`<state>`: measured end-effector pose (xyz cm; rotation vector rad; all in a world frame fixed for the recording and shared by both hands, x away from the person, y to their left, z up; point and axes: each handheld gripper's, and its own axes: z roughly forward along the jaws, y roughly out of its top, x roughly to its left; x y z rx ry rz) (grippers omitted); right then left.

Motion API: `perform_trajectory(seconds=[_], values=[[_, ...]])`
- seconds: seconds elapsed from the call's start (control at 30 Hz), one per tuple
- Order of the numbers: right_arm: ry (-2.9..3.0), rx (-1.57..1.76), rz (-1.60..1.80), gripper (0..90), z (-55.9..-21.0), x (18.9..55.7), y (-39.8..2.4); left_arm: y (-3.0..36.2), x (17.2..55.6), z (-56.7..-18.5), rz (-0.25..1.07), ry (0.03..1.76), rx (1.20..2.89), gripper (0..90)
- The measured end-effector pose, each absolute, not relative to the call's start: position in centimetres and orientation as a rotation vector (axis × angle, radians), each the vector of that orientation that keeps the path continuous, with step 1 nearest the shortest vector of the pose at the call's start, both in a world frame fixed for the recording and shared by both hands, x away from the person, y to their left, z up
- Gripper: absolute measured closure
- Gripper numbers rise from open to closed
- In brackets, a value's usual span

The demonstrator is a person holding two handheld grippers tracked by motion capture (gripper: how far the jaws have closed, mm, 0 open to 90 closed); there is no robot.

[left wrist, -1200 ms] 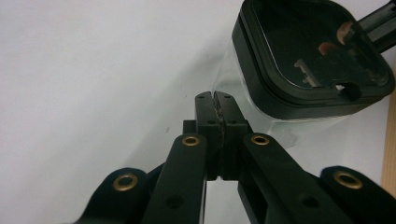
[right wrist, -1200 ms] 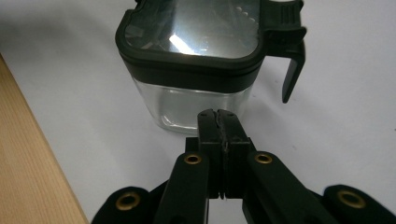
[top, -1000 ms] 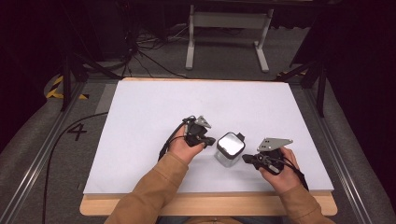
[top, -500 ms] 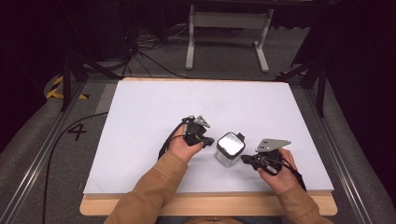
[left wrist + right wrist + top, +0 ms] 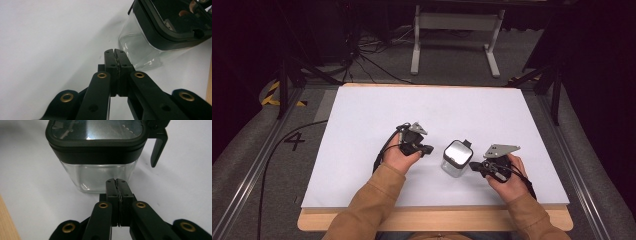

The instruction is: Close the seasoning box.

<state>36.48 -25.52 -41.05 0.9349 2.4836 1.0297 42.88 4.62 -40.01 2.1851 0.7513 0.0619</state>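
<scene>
A clear square container with a black-rimmed lid and a black side latch stands upright on the white table, between my two hands. My left gripper lies just left of it, jaws shut and empty. In the left gripper view the container sits a short way beyond the shut tips. My right gripper is close to its right side, also shut with nothing held. The right gripper view has the tips pointing at the container's clear wall, very near it; contact is unclear.
The table's wooden front edge runs below my forearms. Metal stand legs and cables lie on the floor beyond the far edge. Rails border the table at left and right.
My left gripper has drawn slightly away from the container, toward the left. The right gripper and the container stay where they were.
</scene>
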Motion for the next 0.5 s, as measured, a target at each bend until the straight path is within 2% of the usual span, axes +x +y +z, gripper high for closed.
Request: perform_trajectory(seconds=[0.5], values=[[2.463,0.892,1.049,89.9,-41.6,41.3,-24.1,9.8,40.8,-40.2,0.125,0.909,2.119,89.8]])
